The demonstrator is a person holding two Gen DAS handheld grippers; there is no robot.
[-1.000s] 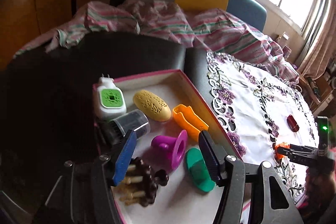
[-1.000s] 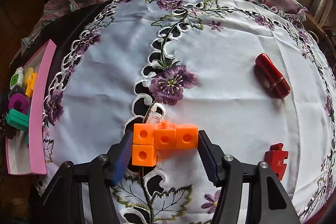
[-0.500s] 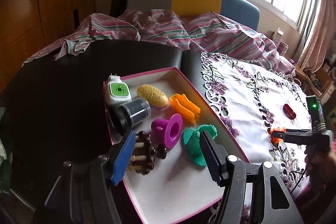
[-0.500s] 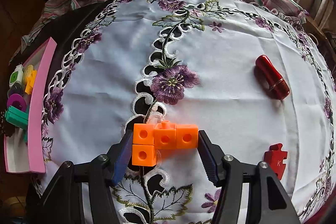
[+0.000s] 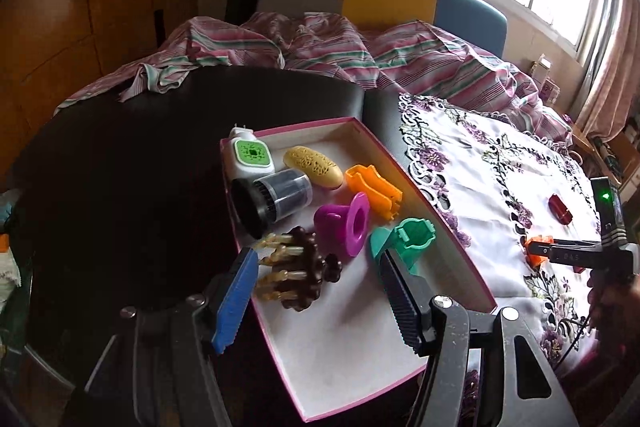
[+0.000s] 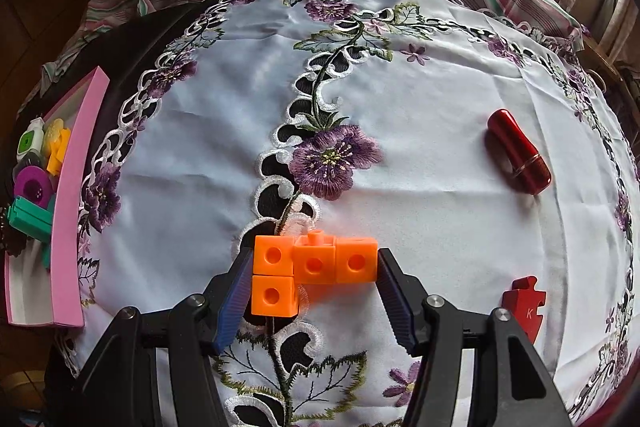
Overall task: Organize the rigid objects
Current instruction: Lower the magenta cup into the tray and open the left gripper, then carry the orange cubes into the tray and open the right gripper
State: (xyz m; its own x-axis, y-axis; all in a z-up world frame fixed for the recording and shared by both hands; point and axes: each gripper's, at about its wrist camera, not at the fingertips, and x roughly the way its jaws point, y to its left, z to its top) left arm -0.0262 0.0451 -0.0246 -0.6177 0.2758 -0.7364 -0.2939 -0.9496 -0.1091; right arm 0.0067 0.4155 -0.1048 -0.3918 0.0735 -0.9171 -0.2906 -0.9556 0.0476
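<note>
My right gripper (image 6: 314, 283) is shut on an orange block of joined cubes (image 6: 316, 267) just above the embroidered white cloth (image 6: 400, 75). A red capsule (image 6: 518, 157) and a red puzzle piece (image 6: 526, 303) lie on the cloth to its right. My left gripper (image 5: 316, 279) is open and empty above the pink-rimmed box (image 5: 400, 167). The box holds a brown spiked roller (image 5: 298, 273), a purple funnel (image 5: 346, 227), a green clip (image 5: 404, 239), an orange piece (image 5: 374, 189), a yellow oval (image 5: 312, 167), a dark cup (image 5: 272, 201) and a green-and-white plug (image 5: 250, 157).
The box also shows at the left edge of the right wrist view (image 6: 68, 211). The table (image 5: 120, 187) is dark and round, with a striped blanket (image 5: 320, 55) bunched behind it. The right gripper shows in the left wrist view (image 5: 560, 255). A window is at far right.
My left gripper has pulled back and up from the box, still open. My right gripper holds the orange block nearly still, lifted slightly.
</note>
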